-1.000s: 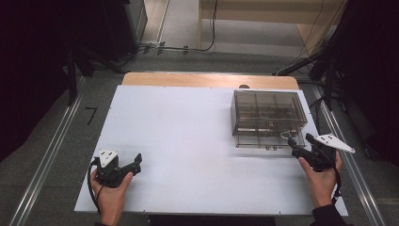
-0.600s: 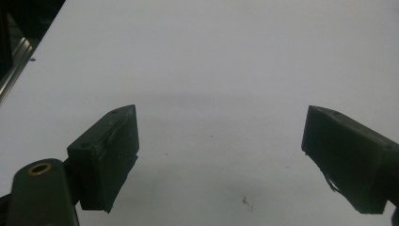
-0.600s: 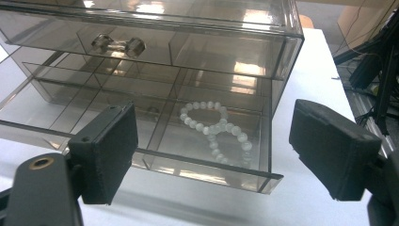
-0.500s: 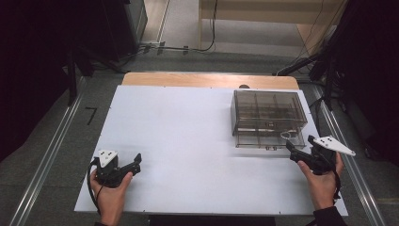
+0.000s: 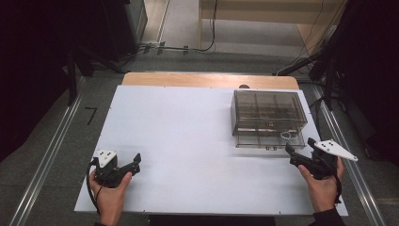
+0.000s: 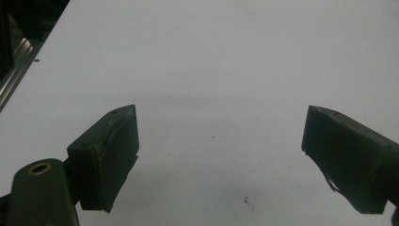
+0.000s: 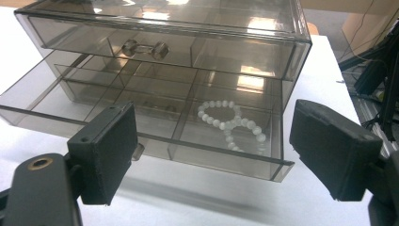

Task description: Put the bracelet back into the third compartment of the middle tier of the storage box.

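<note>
1. Since a second ago the right gripper (image 5: 301, 157) has slid a little leftward along the front of the drawer box (image 5: 267, 117), from its front right corner to a spot before the right part of the open drawer; the left gripper (image 5: 128, 168) has not shifted.
2. The drawer box is a smoky clear plastic organiser with divided compartments, standing on the white tabletop (image 5: 188, 127) toward its far right side.
3. Its lower drawer (image 7: 141, 117) is pulled out toward the person, while the upper drawer (image 7: 155, 44) is pushed in, with a small barrel-shaped knob (image 7: 145, 48) on its front.
4. A white bead bracelet (image 7: 230, 121) lies in the right-hand front compartment of the open drawer (a loop with a tail of beads trailing toward the drawer's front wall).
5. The right gripper hovers just in front of the drawer box, jaws spread wide with nothing between them, pointed at the open drawer's front edge; the right hand (image 5: 323, 188) holds it from behind.
6. The left gripper is well apart from the drawer box, off by the near left of the tabletop, held in the left hand (image 5: 109, 195); its jaws also stand wide apart and empty over bare white surface.
7. A strip of bare wood (image 5: 207, 79) shows behind the drawer box at the tabletop's far edge.
</note>
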Demonstrator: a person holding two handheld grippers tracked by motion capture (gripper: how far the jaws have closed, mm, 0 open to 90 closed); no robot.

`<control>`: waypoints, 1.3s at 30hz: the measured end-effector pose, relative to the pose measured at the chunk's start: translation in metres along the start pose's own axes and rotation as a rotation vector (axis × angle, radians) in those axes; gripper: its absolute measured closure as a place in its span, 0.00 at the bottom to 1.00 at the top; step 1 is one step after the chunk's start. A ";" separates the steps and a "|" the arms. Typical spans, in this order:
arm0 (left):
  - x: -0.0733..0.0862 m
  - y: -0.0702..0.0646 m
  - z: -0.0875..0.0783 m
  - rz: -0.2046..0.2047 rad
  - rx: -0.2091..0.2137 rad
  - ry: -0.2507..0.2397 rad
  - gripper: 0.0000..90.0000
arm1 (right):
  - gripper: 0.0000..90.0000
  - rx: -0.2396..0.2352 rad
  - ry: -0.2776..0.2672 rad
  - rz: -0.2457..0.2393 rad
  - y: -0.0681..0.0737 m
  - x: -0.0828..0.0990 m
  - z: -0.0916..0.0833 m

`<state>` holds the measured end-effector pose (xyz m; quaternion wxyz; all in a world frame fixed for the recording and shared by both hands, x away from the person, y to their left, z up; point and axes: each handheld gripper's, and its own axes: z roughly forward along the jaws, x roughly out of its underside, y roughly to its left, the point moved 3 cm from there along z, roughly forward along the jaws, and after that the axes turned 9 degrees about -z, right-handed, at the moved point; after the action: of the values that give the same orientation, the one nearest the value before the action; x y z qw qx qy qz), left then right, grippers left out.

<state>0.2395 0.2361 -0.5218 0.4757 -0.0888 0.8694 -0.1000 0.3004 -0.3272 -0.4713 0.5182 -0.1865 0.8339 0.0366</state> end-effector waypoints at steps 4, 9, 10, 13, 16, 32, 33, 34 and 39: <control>0.000 0.000 0.000 -0.002 -0.001 0.000 0.13 | 0.16 -0.002 0.001 -0.002 0.002 0.001 -0.002; 0.000 0.000 0.000 -0.001 -0.001 0.000 0.13 | 0.16 -0.003 0.003 0.001 0.002 0.002 -0.004; 0.000 0.000 0.000 -0.002 -0.001 0.000 0.13 | 0.16 -0.001 0.006 0.003 0.002 0.003 -0.005; 0.000 0.000 0.000 -0.003 0.000 -0.002 0.13 | 0.16 -0.003 0.005 0.004 0.002 0.004 -0.006; 0.000 0.000 0.000 -0.004 0.000 -0.001 0.13 | 0.16 -0.005 0.003 0.002 0.003 0.004 -0.008; 0.000 0.000 -0.001 0.001 -0.001 0.001 0.13 | 0.16 -0.016 0.021 0.009 0.003 0.013 -0.017; 0.000 0.000 -0.001 0.000 -0.002 -0.001 0.13 | 0.16 -0.017 0.024 0.011 0.004 0.013 -0.017; 0.000 0.000 -0.001 0.000 -0.002 -0.001 0.13 | 0.16 -0.020 0.027 0.012 0.004 0.014 -0.018; 0.000 0.000 -0.001 0.002 0.000 0.000 0.13 | 0.16 -0.023 0.038 0.012 0.005 0.017 -0.019</control>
<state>0.2389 0.2362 -0.5213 0.4760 -0.0881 0.8694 -0.0993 0.2760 -0.3323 -0.4777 0.4998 -0.1881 0.8443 0.0456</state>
